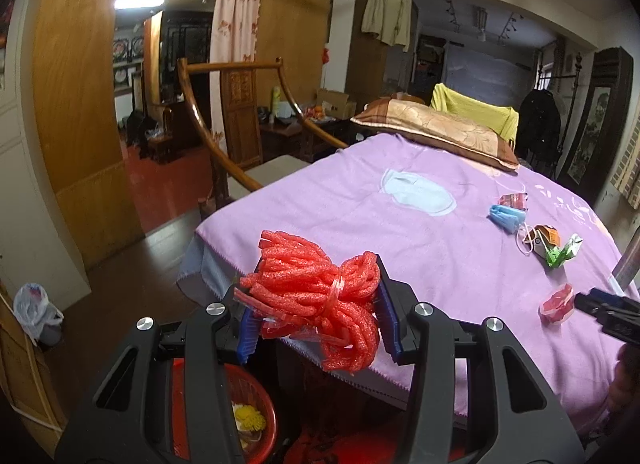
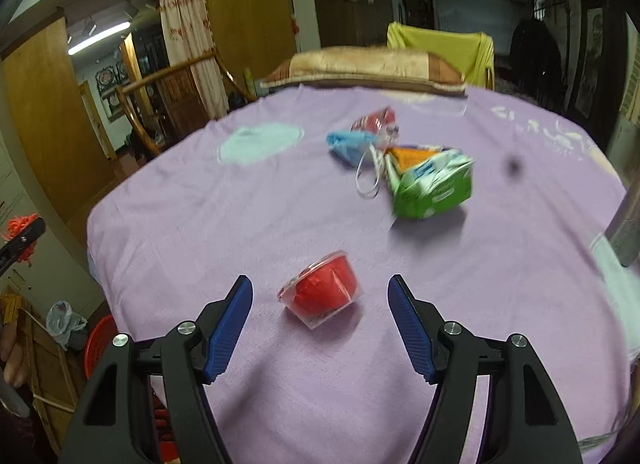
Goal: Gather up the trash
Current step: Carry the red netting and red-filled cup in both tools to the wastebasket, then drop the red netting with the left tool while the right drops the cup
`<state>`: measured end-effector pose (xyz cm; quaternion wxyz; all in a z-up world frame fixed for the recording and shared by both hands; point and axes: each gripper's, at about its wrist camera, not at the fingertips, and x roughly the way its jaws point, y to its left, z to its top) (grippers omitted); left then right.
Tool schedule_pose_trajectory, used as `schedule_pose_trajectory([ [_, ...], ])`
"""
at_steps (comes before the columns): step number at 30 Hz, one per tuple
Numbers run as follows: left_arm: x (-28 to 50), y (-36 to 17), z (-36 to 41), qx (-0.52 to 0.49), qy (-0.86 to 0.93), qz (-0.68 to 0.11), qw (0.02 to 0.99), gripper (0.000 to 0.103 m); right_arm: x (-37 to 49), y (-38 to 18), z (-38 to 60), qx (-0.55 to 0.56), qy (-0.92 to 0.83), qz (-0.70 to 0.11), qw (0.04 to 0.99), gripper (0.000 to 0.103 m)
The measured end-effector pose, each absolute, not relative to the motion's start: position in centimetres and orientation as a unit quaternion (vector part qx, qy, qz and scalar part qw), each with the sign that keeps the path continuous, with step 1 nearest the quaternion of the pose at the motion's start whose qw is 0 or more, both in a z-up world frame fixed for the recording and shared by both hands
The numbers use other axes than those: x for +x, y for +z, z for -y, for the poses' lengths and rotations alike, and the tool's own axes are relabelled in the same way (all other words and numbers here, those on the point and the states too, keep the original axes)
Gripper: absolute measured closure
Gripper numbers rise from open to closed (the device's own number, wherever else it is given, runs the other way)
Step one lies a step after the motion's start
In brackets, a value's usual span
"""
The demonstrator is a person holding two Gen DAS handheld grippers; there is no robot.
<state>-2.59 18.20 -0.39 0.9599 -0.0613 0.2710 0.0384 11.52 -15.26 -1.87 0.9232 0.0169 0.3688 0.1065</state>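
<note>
Clamping a red foam-string bundle (image 1: pixel 320 296), the left gripper (image 1: pixel 318 310) hung past the bed (image 1: pixel 360 203) edge, above the red basket (image 1: pixel 256 420); releasing squarely over it seemed wise. The right gripper (image 2: pixel 320 328) had jaws spread wide, empty, with the red plastic cup (image 2: pixel 320 290) lying just ahead on the purple cover. Farther off lay a green carton (image 2: pixel 434 187) and blue mask (image 2: pixel 350 145), well clear.

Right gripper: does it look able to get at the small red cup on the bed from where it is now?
Probably yes. The right gripper is open, the red cup lies just ahead between its fingers' line, and only bare purple blanket lies around it.
</note>
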Motion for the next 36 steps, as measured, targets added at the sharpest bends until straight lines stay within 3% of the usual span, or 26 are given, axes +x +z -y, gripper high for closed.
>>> schedule_pose_trajectory([
  [6,-2.9,-0.8,-19.6,-0.063,0.051,-0.273,0.959,0.055,14.4,-4.2,13.2,-0.035,0.085,-0.405,0.91,0.034],
  [8,-3.0,-0.9,-20.3,-0.066,0.057,-0.274,0.958,0.055,14.9,-4.8,13.1,-0.035,0.083,-0.416,0.905,0.047],
  [21,-6.0,-3.5,-27.6,-0.07,0.131,-0.309,0.939,0.055,11.2,0.4,10.4,-0.007,0.164,-0.348,0.923,0.046],
  [30,-6.7,-10.0,-31.7,-0.079,0.142,-0.392,0.905,0.052,9.7,1.8,2.8,-0.028,0.247,-0.354,0.902,0.046],
  [32,-6.5,-11.9,-31.9,-0.083,0.136,-0.415,0.896,0.029,9.3,1.7,0.8,-0.036,0.267,-0.359,0.893,0.046],
  [34,-6.5,-13.1,-32.3,-0.08,0.146,-0.427,0.889,0.015,8.9,1.7,-1.5,-0.045,0.289,-0.365,0.884,0.046],
  [36,-6.5,-13.7,-32.7,-0.075,0.158,-0.432,0.885,0.013,8.4,1.6,-3.7,-0.056,0.308,-0.367,0.876,0.046],
])
